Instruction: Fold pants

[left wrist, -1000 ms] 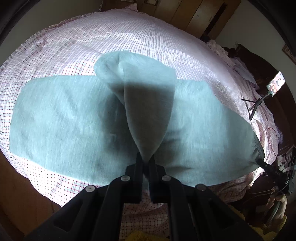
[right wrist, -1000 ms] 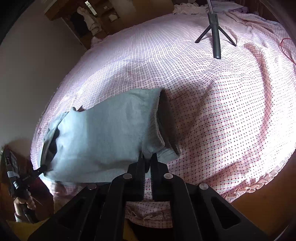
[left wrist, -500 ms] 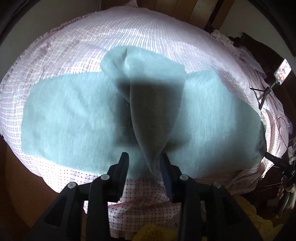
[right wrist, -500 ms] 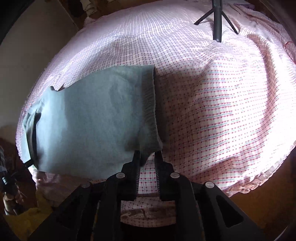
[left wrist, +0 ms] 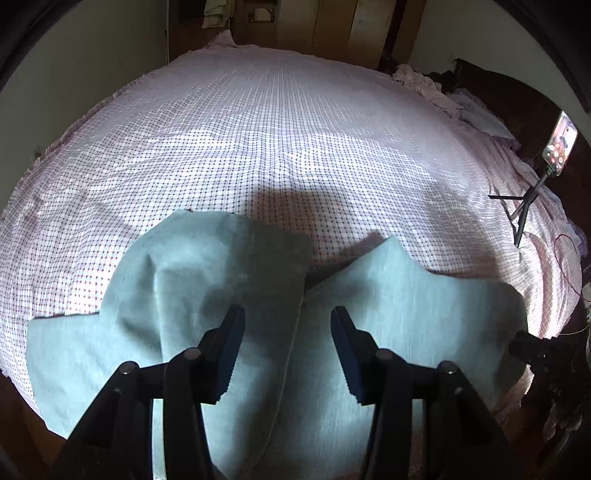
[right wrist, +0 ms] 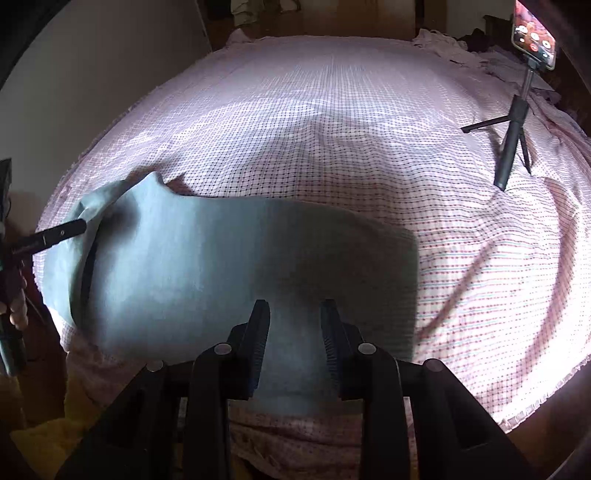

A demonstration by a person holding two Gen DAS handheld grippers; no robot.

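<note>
Light teal pants [left wrist: 399,314] lie flat on the checked pink bed sheet [left wrist: 295,147] near its front edge. One part [left wrist: 229,273] is folded over the rest. My left gripper [left wrist: 287,325] is open above the fold and holds nothing. In the right wrist view the pants [right wrist: 221,266] lie flat to the left and centre. My right gripper [right wrist: 293,314] is open over their near edge and holds nothing. The other gripper's tip [right wrist: 55,236] shows at the pants' far left end.
A phone on a small tripod [right wrist: 517,122] stands on the bed at the right; it also shows in the left wrist view [left wrist: 532,192]. Crumpled cloth [left wrist: 424,85] lies at the bed's far right. Wooden wardrobe doors [left wrist: 332,26] stand behind. The bed edge runs just below the pants.
Both grippers opened and let go of the pants. The lifted part dropped flat onto the rest. Both grippers pulled back and tilted up, showing more of the bed.
</note>
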